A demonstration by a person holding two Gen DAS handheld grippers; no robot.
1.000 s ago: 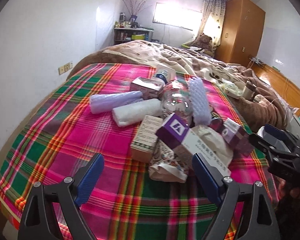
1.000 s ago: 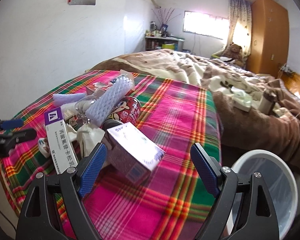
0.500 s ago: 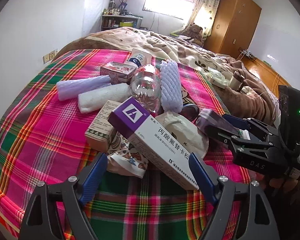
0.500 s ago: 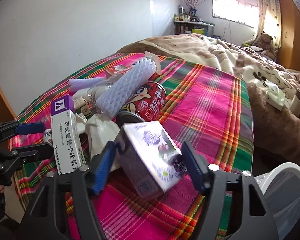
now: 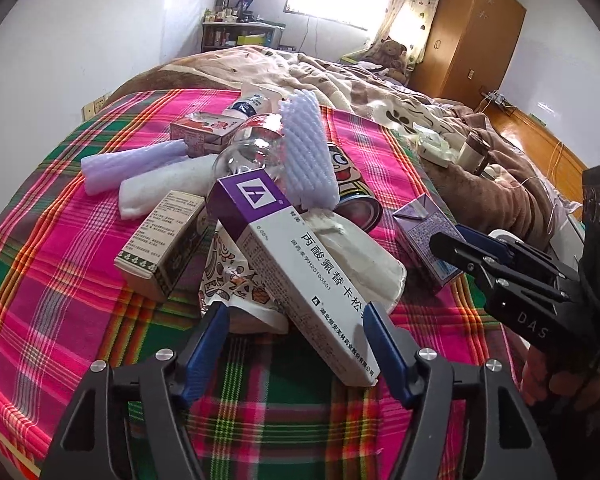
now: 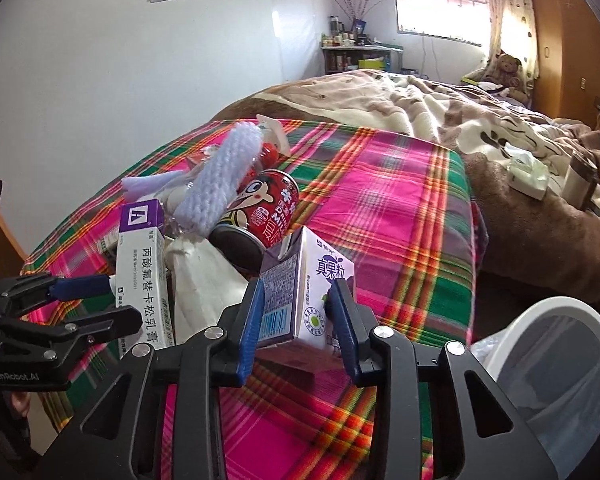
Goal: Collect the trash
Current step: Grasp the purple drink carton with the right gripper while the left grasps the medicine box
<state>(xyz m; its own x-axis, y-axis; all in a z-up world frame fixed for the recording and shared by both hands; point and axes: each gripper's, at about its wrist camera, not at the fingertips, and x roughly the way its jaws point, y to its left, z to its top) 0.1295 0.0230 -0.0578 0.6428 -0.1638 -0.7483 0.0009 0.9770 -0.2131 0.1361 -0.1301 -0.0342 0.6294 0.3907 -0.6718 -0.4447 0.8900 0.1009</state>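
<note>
A pile of trash lies on the plaid blanket (image 5: 60, 248). My left gripper (image 5: 296, 344) is open; its blue fingers stand either side of the near end of a long white and purple ointment box (image 5: 296, 264), which also shows in the right wrist view (image 6: 142, 268). My right gripper (image 6: 298, 320) is shut on a purple milk carton (image 6: 306, 280), seen from the left wrist view too (image 5: 424, 236). A red can (image 6: 268, 208), foam sleeves (image 5: 306, 152), a clear bottle (image 5: 248, 152) and small boxes (image 5: 164, 240) fill the pile.
A white bin (image 6: 556, 368) with a plastic liner stands at the bed's right side. A brown and cream duvet (image 6: 440, 112) covers the far bed, with a tissue pack (image 6: 528, 176) and a cup (image 6: 580, 180). A wooden wardrobe (image 5: 468, 32) stands behind.
Both grippers moved in toward the pile. My right gripper closed on the milk carton. My left gripper's fingers narrowed around the ointment box end.
</note>
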